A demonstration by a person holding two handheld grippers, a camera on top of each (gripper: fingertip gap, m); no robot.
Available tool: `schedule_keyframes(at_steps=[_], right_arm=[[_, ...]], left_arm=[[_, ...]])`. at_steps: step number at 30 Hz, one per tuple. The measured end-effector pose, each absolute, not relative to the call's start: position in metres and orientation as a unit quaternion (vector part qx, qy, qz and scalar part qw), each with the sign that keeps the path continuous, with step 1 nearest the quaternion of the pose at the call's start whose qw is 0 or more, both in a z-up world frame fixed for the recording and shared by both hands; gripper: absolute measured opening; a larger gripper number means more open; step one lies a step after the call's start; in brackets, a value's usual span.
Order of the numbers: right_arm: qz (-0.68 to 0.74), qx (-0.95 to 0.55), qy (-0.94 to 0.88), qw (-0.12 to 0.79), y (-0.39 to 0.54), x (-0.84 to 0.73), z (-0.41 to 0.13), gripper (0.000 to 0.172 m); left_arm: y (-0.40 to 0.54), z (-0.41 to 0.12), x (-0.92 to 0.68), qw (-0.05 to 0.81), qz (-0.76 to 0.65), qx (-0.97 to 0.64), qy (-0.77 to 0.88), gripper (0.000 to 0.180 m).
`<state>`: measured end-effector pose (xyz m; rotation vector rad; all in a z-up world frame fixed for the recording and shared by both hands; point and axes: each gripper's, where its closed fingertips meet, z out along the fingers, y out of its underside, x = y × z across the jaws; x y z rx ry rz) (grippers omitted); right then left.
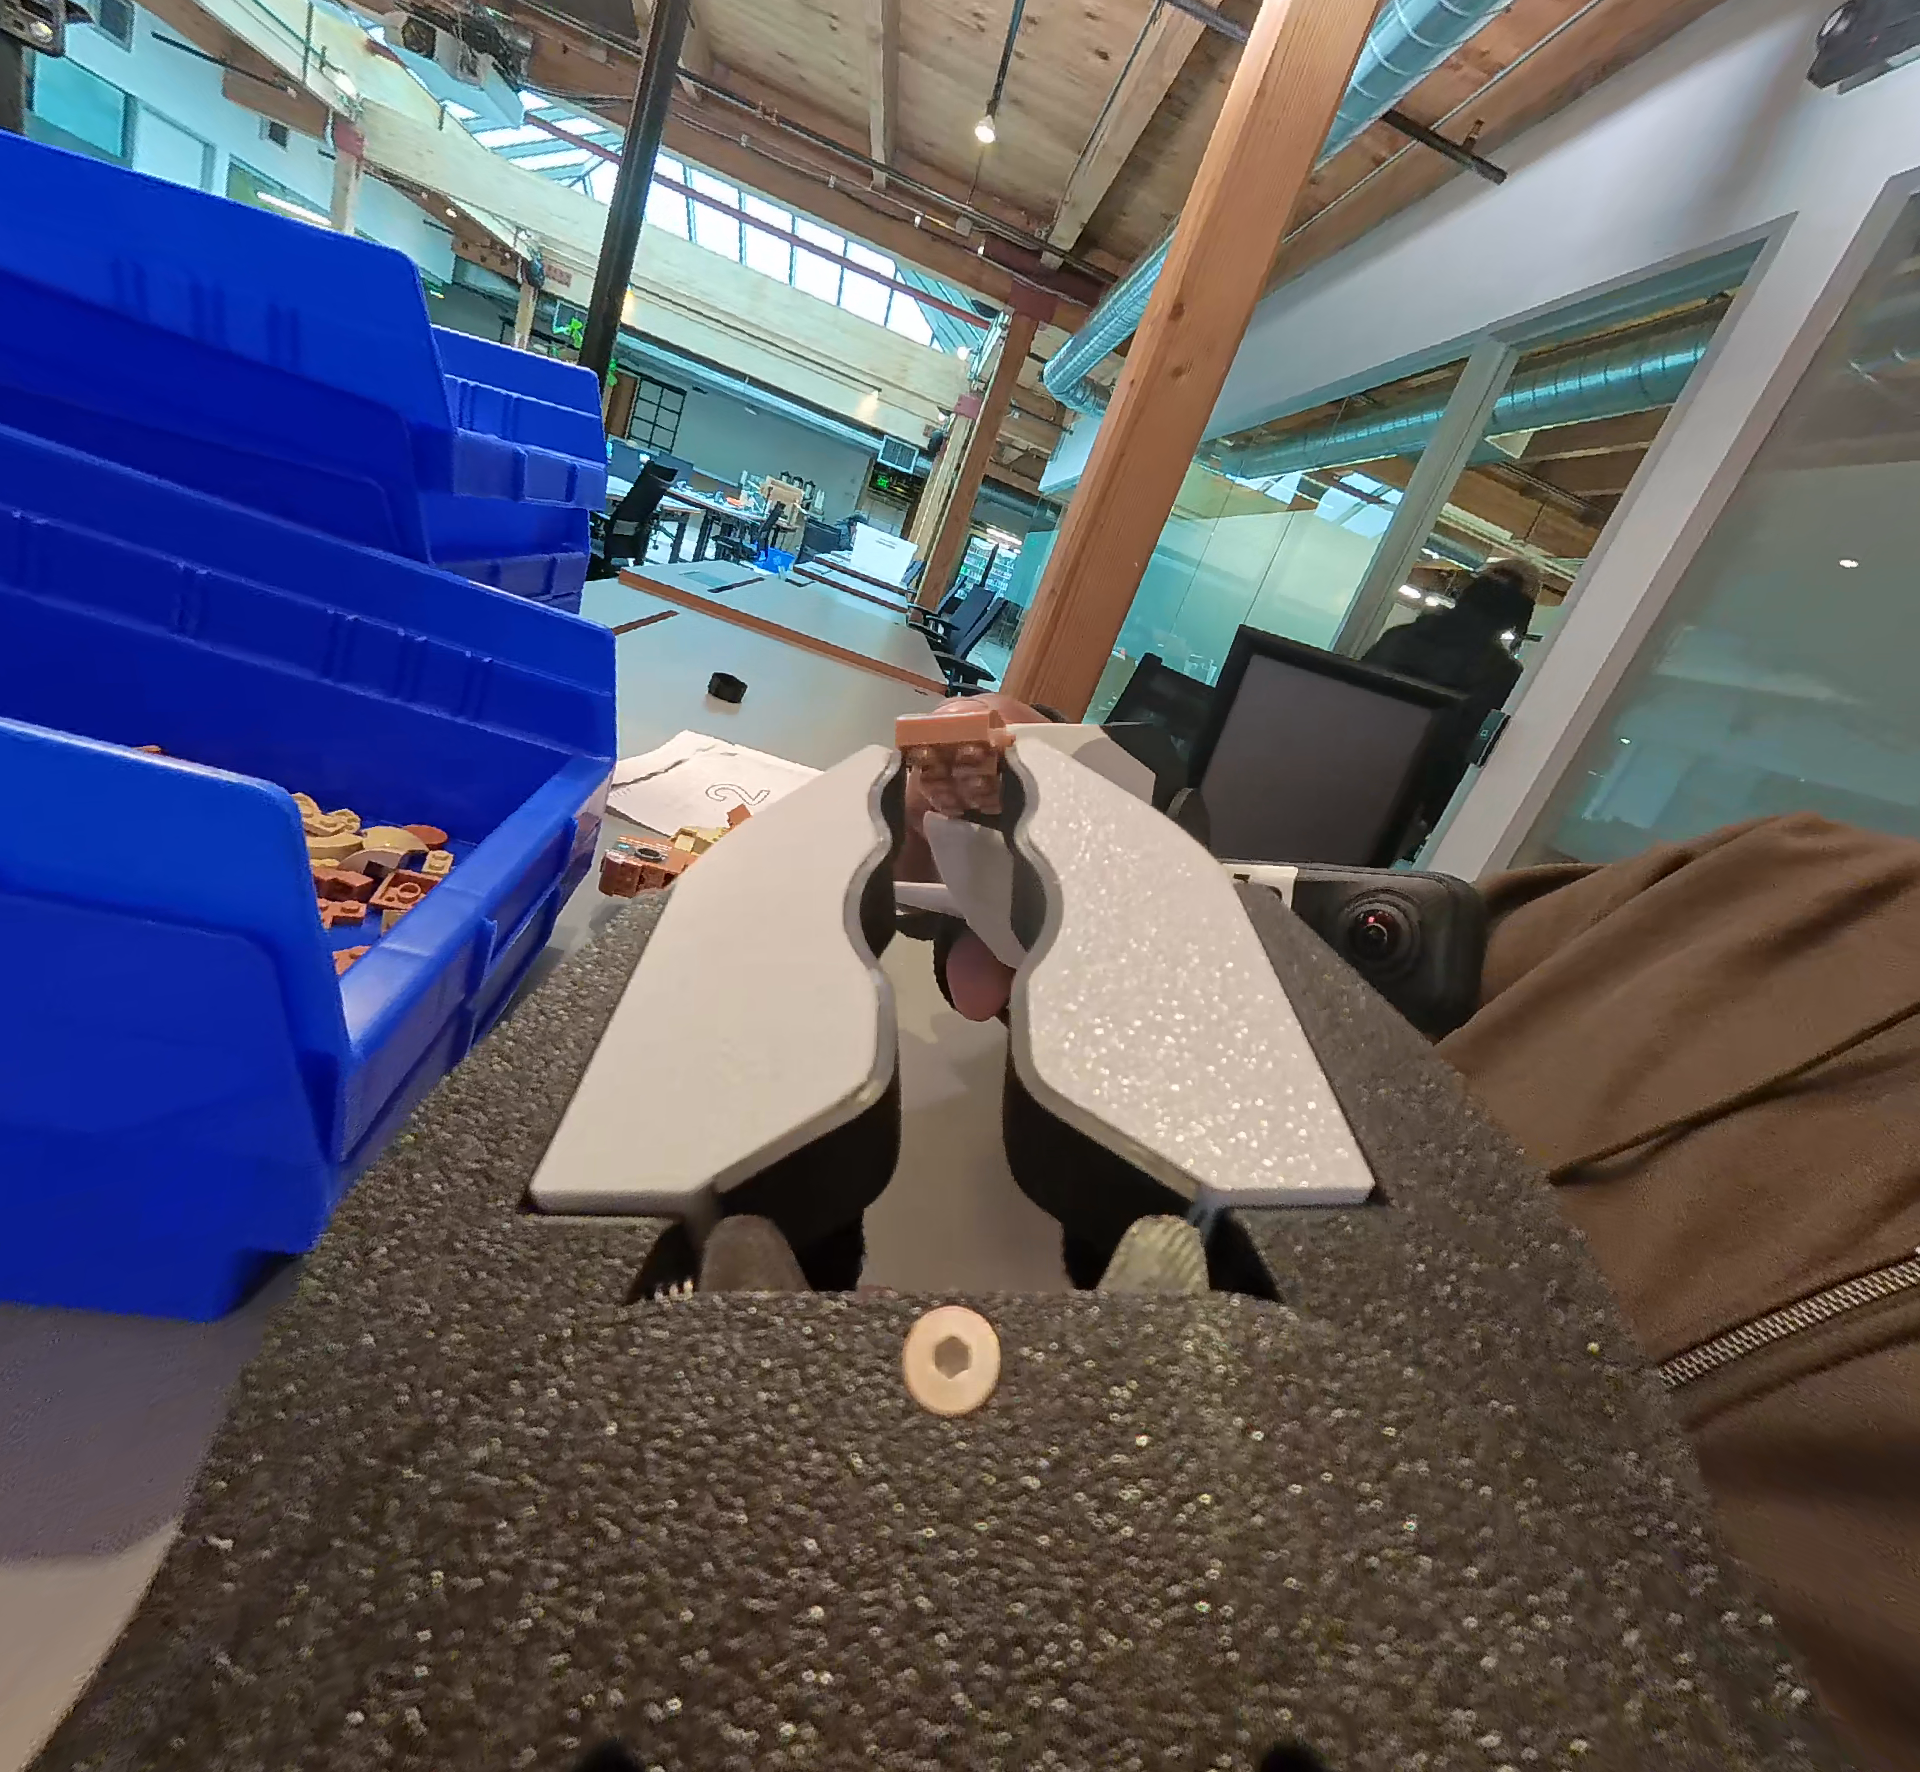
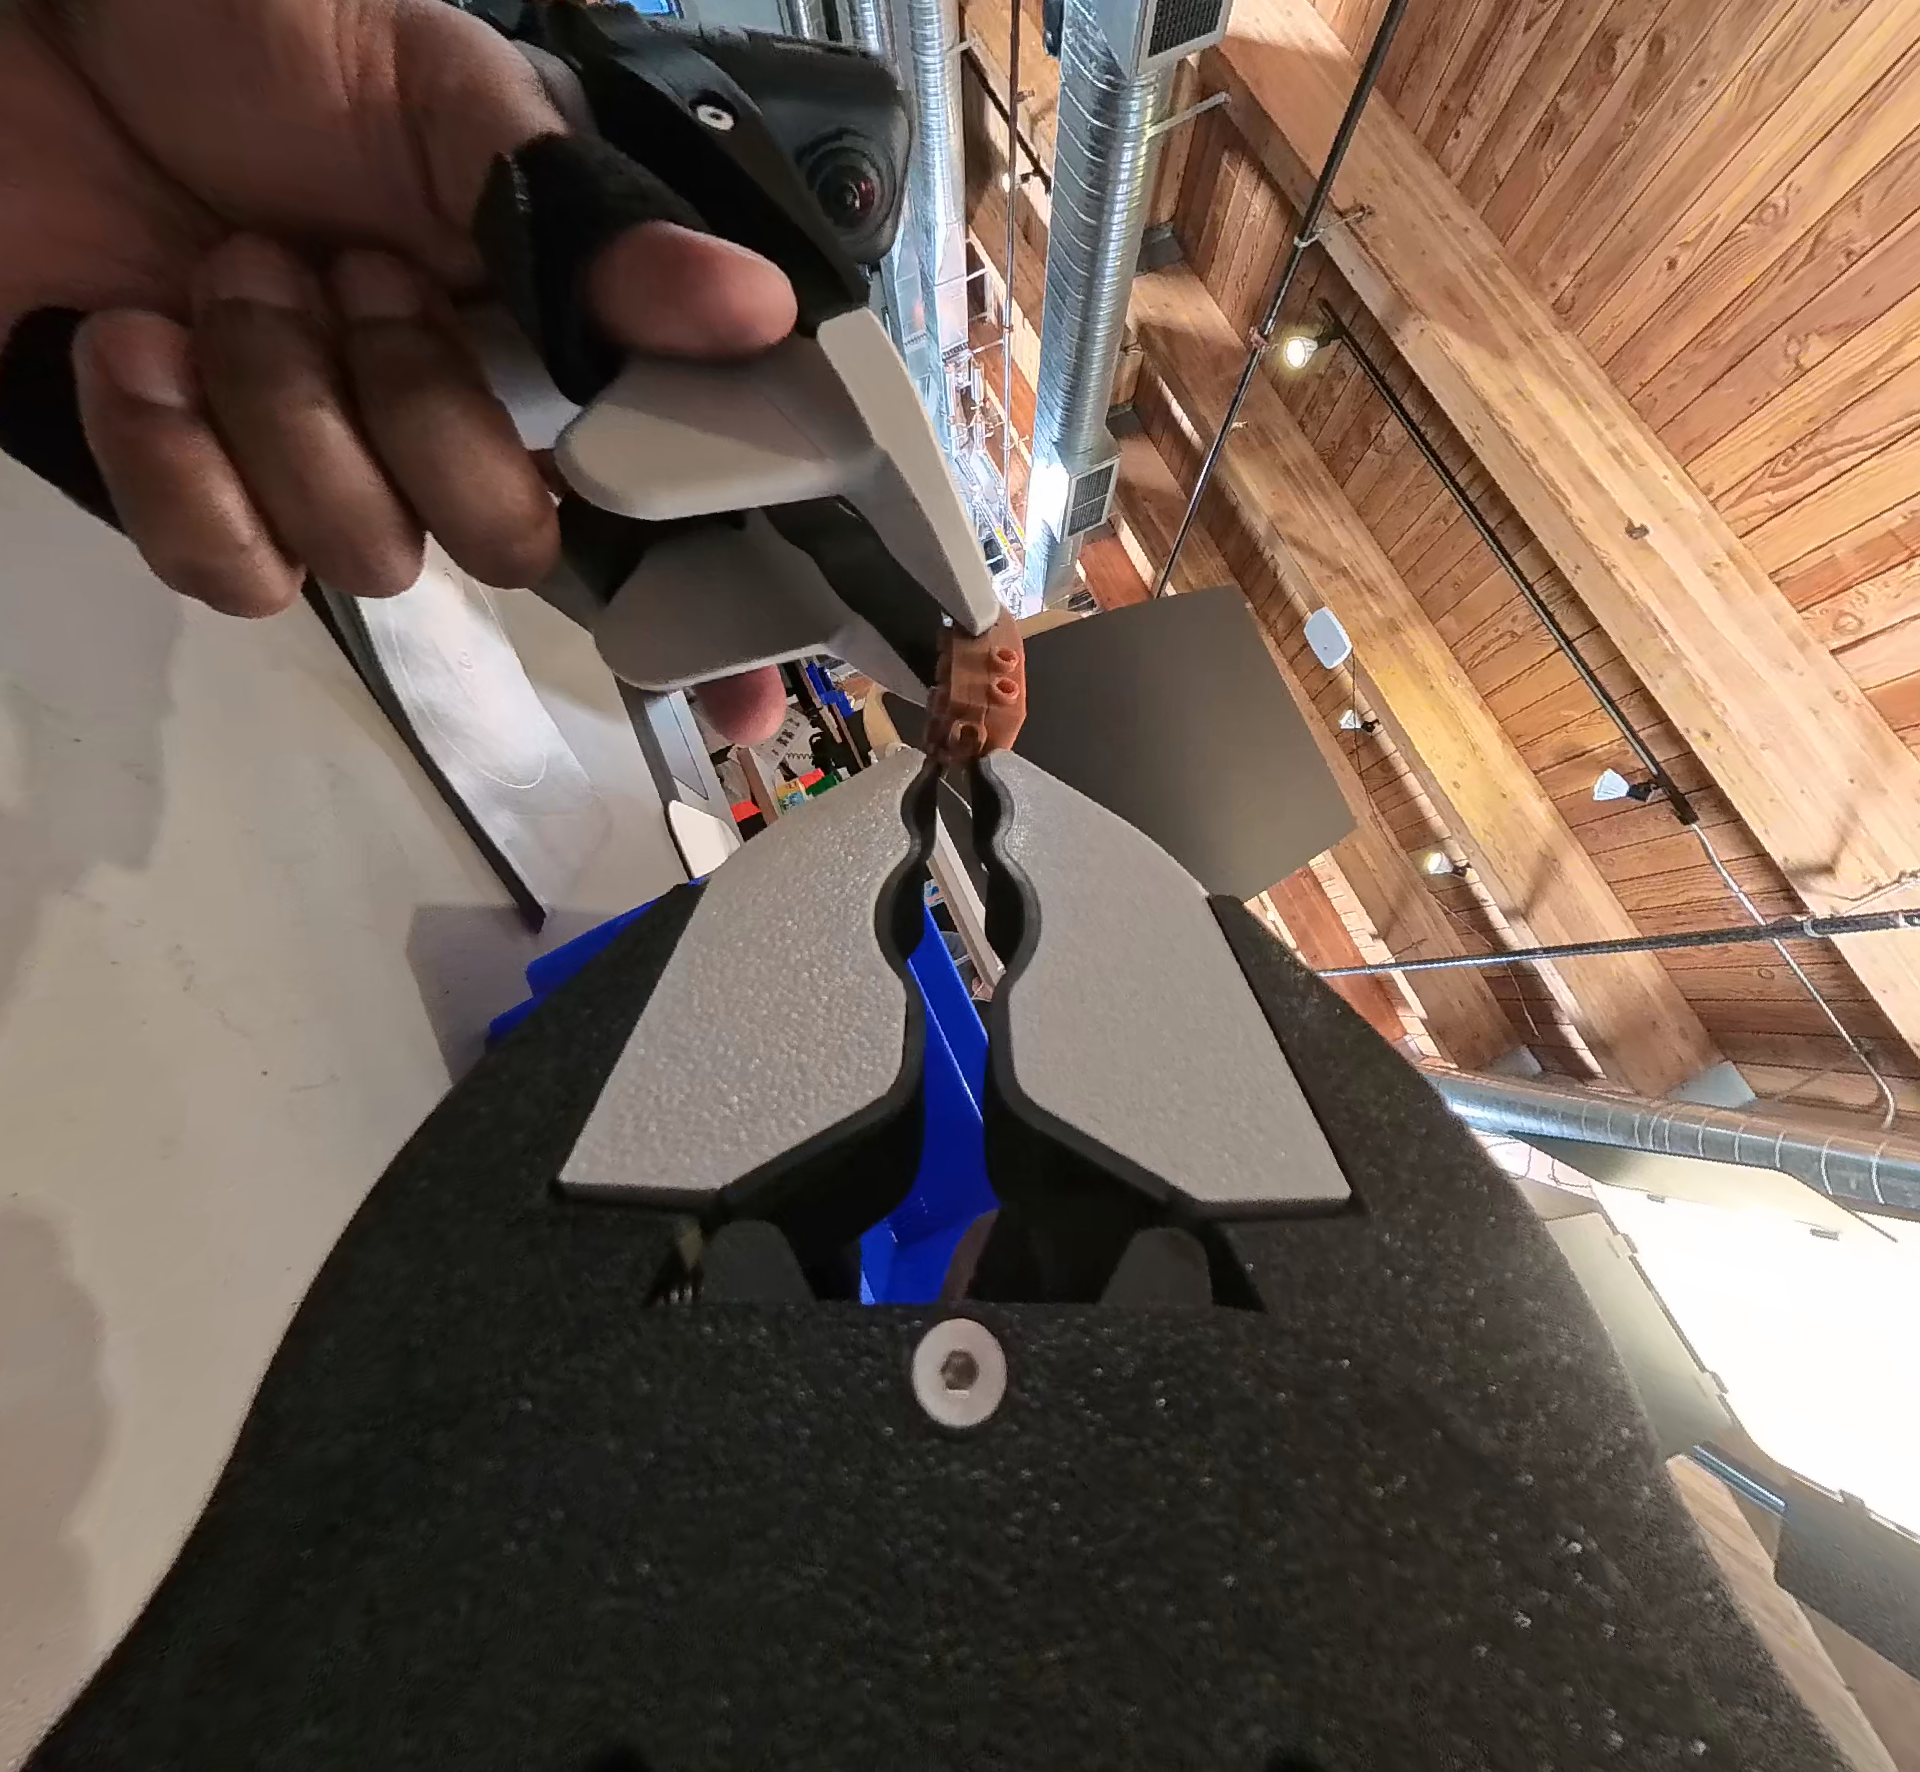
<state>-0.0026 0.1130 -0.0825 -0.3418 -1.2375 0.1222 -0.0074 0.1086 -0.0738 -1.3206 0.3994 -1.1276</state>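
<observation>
Room: open workshop hall with timber ceiling (image 2: 1558, 216), silver ducts (image 2: 1091, 268), a slanting wooden post (image 1: 1195, 320) and glass partitions (image 1: 1714, 527); desks and office chairs far back, a person in dark clothes (image 1: 1455, 673) by the glass.
Surface: pale grey table (image 1: 748, 662), with a printed paper sheet (image 1: 707, 787) and a few loose brown bricks (image 1: 649, 865) lying on it.
Bins: stacked blue bins (image 1: 260, 527) along the left side; the nearest one (image 1: 208, 995) holds tan and brown bricks (image 1: 364, 870).
Held piece: a small brown brick cluster (image 1: 951, 761) is lifted above the table, between both tools.
Left gripper (image 1: 951, 766): fingertips closed on the cluster's two sides, pads pressing.
Right gripper (image 2: 951, 756): tips nearly together, pinching the cluster's lower end.
Orientation: in the right wrist view the cluster (image 2: 977, 683) runs lengthways away from the right tips, studs facing right.
Hand: a bare hand (image 2: 312, 320) with a black finger sleeve squeezes the left tool's handle.
Clearance: bins crowd the left; a brown-sleeved arm (image 1: 1714, 1099) fills the right; open table ahead.
</observation>
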Motion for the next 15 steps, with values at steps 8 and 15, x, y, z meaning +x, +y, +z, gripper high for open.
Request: schedule_keyframes(at_steps=[8,15], right_arm=[[0.058,-0.158,-0.577,0.799,0.1126,-0.0028,-0.0826,0.005],[0.142,-0.199,-0.594,0.767,0.1119,-0.0040,-0.0857,0.008]], left_arm=[[0.1096,-0.0733,-0.0066,0.638,-0.489,-0.570,0.170,0.017],[0.1078,-0.0706,-0.0050,0.698,-0.373,-0.570,0.223,0.016]])
